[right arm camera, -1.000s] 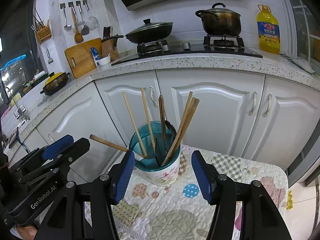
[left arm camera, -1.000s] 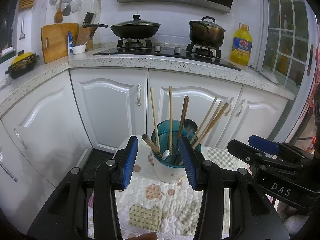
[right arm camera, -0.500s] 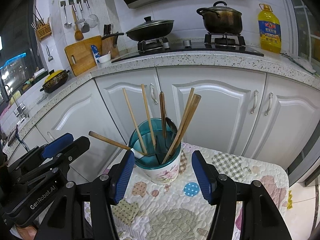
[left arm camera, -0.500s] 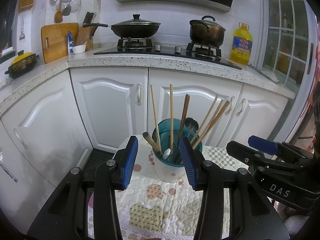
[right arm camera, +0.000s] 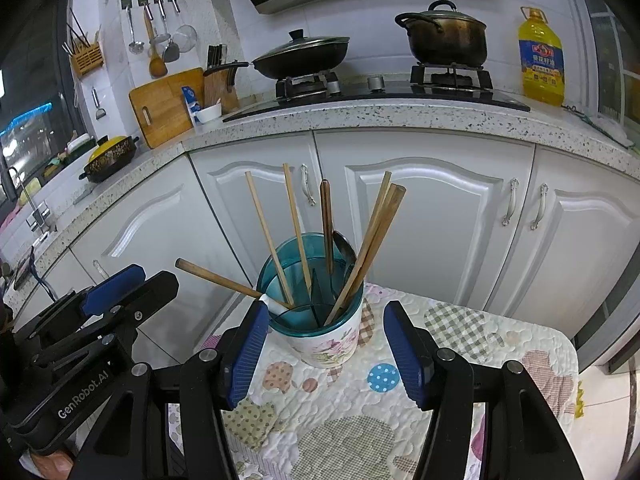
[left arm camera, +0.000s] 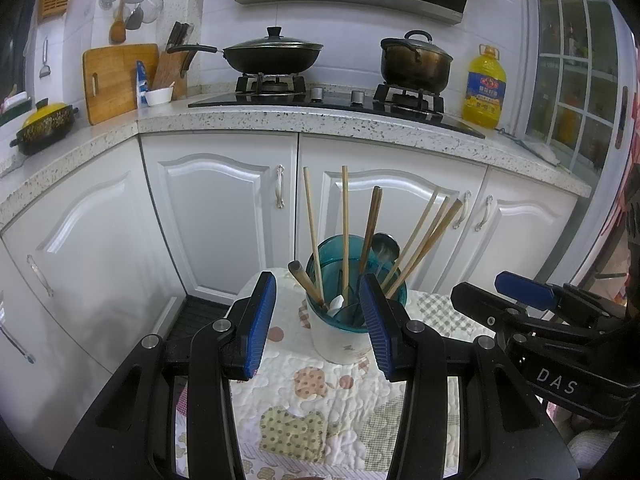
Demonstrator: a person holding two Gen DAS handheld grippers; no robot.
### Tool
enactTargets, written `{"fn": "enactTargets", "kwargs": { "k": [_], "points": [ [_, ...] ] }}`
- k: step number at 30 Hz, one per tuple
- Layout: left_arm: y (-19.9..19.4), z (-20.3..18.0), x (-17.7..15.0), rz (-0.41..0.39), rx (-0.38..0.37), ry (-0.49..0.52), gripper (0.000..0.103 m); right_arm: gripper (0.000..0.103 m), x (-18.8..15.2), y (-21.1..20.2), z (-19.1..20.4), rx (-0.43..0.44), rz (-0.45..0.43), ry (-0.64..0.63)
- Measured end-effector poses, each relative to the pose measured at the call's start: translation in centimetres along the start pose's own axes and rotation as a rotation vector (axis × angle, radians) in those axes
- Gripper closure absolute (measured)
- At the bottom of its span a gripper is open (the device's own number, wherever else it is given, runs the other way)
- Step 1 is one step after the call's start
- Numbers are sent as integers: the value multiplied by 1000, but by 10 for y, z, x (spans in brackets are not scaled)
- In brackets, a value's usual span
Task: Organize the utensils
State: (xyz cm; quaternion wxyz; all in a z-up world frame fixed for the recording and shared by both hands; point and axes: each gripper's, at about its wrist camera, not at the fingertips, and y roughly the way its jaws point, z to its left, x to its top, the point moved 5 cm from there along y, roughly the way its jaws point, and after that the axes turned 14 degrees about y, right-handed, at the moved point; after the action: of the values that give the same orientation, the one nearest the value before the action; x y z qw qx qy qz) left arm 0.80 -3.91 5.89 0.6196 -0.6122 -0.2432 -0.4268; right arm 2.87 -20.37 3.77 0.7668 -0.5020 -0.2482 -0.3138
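Utensil holder point(right arm camera: 316, 320), teal-rimmed, stands near far edge of quilted table point(right arm camera: 500, 344); chopsticks point(right arm camera: 296, 224) upright, long axes near-vertical; wooden handle point(right arm camera: 216, 278) leans out over left rim. Right gripper point(right arm camera: 324, 356) nearer, released, empty, holder straight ahead. Left gripper point(left arm camera: 318, 330) released, empty. Holder's inner compartments, spoon bowl point(right arm camera: 344, 246) hard to make out.

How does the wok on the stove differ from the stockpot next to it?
The wok is wide and shallow with one long side handle; the stockpot is taller and deeper with loop handles. The wok is black, the stockpot brownish and worn-looking. The wok's lid has a round knob, the stockpot's an arched handle. Both sit lidded on burners of the same stove.
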Motion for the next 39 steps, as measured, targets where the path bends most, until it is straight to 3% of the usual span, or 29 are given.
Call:
{"fn": "enactTargets", "kwargs": {
  "k": [39],
  "points": [
    [5,5,-6,6,3,-9,60,43,-5,9,7,-7,25,-12]
  ]
}}
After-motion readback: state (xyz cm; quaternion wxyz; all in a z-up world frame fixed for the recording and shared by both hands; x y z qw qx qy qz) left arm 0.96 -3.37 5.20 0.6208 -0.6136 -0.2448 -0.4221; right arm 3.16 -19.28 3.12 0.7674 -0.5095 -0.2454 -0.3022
